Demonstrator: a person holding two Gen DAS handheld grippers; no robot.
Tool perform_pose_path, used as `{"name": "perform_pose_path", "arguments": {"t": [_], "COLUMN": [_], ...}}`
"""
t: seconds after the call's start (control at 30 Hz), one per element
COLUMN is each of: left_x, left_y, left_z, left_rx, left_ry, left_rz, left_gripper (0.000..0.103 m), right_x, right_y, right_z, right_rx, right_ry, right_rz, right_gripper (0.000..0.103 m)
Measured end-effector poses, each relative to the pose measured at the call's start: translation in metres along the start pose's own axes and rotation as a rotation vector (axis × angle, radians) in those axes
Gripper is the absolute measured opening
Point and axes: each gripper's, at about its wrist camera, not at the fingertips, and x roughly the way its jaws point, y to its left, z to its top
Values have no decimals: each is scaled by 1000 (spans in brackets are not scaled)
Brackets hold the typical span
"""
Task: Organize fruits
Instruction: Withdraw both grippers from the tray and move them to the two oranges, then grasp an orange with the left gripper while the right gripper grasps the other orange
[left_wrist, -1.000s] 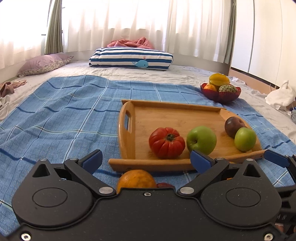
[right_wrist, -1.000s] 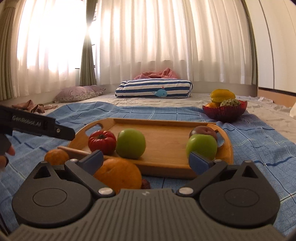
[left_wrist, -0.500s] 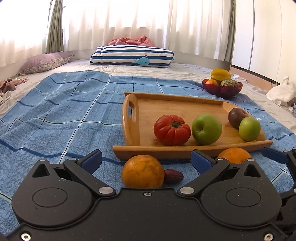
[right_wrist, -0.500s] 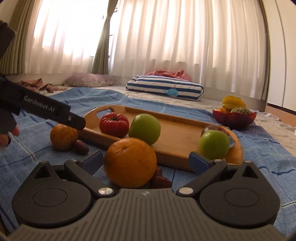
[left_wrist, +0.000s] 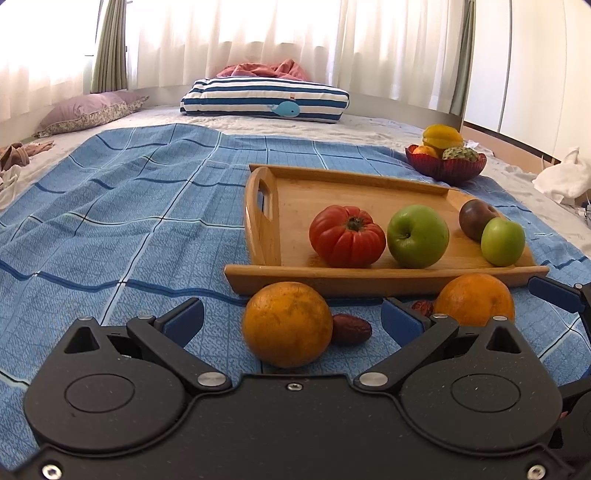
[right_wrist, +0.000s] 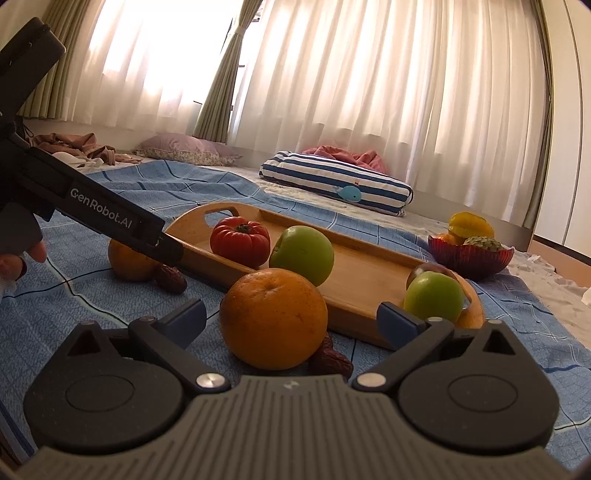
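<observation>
A wooden tray lies on the blue blanket and holds a red tomato, two green apples and a dark plum. Two oranges lie on the blanket in front of the tray, each with a dried date beside it. My left gripper is open around the left orange, fingers apart from it. My right gripper is open around the right orange, which also shows in the left wrist view. The left gripper's side crosses the right wrist view.
A red bowl with starfruit and other fruit sits beyond the tray at the right. A striped whale pillow and a purple pillow lie at the back by the curtains. White cloth lies at the far right.
Both grippers have drawn back and lowered toward the blanket. The two oranges have come into full view between the open fingers. Both stay open.
</observation>
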Motion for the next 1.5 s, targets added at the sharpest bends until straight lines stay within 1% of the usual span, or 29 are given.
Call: {"name": "perform_pose_path", "arguments": {"t": [0.17, 0.37, 0.5, 0.73, 0.83, 0.97, 1.13, 1.37, 1.5], "left_x": [2, 2, 3, 2, 2, 0, -2, -2, -4], "left_y": [-2, -5, -4, -1, -1, -3, -2, -1, -2], "left_z": [-2, -4, -4, -3, -4, -5, -6, -9, -11], "left_rx": [9, 17, 3, -14, -13, 7, 12, 7, 10], "left_ry": [14, 22, 34, 31, 32, 26, 25, 26, 17], "left_rz": [-20, -24, -36, -32, -29, -9, -3, 16, 25], "left_gripper": [100, 91, 80, 71, 70, 62, 59, 51, 51], "right_x": [-1, -1, -2, -2, -2, -3, 0, 3, 3], "right_y": [1, 3, 4, 4, 5, 6, 5, 4, 2], "right_z": [0, 0, -1, 0, 0, -1, 0, 0, 0], "right_rx": [-4, -14, -18, -18, -18, -23, -40, -38, -30], "right_ry": [-1, -4, -7, -9, -7, -2, 4, 22, 24], "right_rz": [-1, -5, -6, -7, -5, -1, 13, 28, 44], "right_gripper": [103, 103, 103, 103, 100, 95, 90, 81, 78]}}
